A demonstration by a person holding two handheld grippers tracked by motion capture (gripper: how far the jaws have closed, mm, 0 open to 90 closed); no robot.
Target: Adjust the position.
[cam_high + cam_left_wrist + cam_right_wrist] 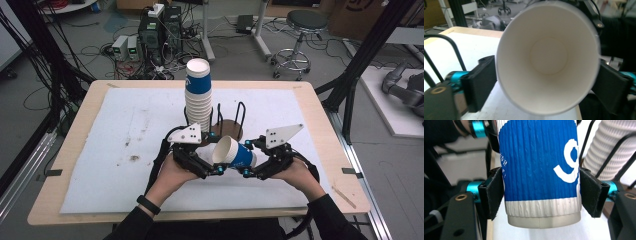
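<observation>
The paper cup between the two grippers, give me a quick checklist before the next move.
1. Right gripper fingers pressed on both sides of the paper cup near its base: ok.
2. Left gripper fingers flank the cup's rim: ok; firm clamp: cannot tell.
3. Cup lying sideways, off the table: ok.
4. Cup empty inside: ok.
5. Stack of cups upright in the wire holder: ok.
6. Cup clear of the stack: ok.

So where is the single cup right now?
High view: the cup lies on its side between the left gripper and right gripper, above the table's near centre, just in front of the cup stack.
</observation>
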